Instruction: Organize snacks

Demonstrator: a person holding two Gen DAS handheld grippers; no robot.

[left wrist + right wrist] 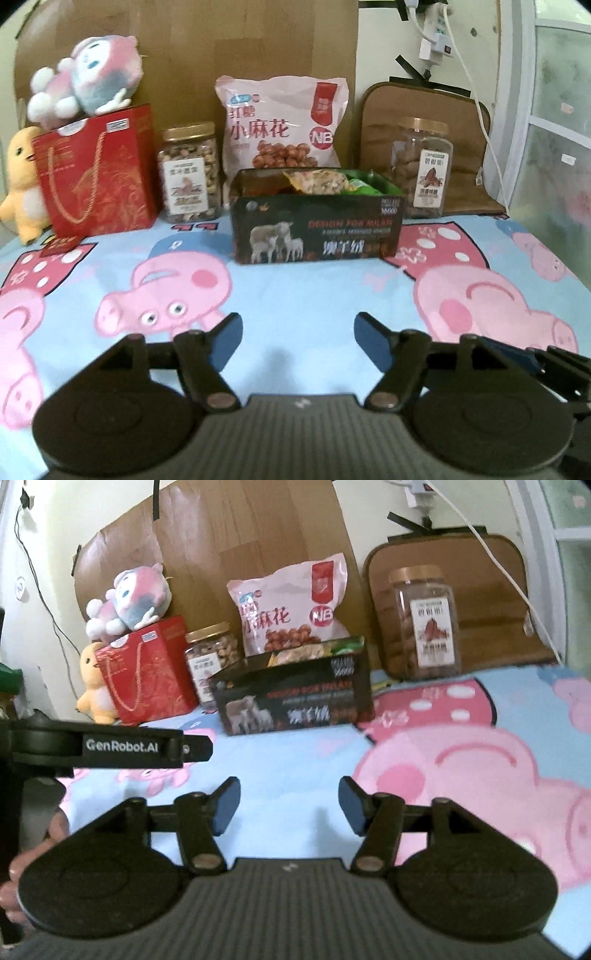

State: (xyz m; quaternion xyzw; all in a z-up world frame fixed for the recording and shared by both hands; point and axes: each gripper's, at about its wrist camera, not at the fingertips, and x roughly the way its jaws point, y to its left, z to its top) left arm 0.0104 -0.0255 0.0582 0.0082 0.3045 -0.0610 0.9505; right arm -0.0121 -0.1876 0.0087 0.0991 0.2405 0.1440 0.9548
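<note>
The left gripper (298, 341) hangs low over the cartoon-pig cloth (295, 288), its two blue-padded fingers spread wide with nothing between them. The right gripper (289, 805) is in the same state: fingers apart, empty, above the same cloth. In the right wrist view the body of the left gripper shows at the left side of the right one, a little ahead of its fingers.

Straight ahead of both grippers, well apart from the fingertips, stands the dark open box (317, 230) with sheep on its front. Inside it lie some snack packets (321, 181); how many I cannot tell, because the view is blurred. Just behind the box a pink snack bag (282, 122) leans against the brown board (243, 40).

Ahead and to the left, beside the box, stands a nut jar (190, 171) with a golden lid, and further left a red gift bag (98, 171) with a cord handle. A pink plush toy (86, 79) lies on top of this bag, and a yellow plush duck (20, 181) stands at its far left side.

Ahead and to the right of the box stands a taller jar (424, 168), in front of a brown cushion (465, 147).
</note>
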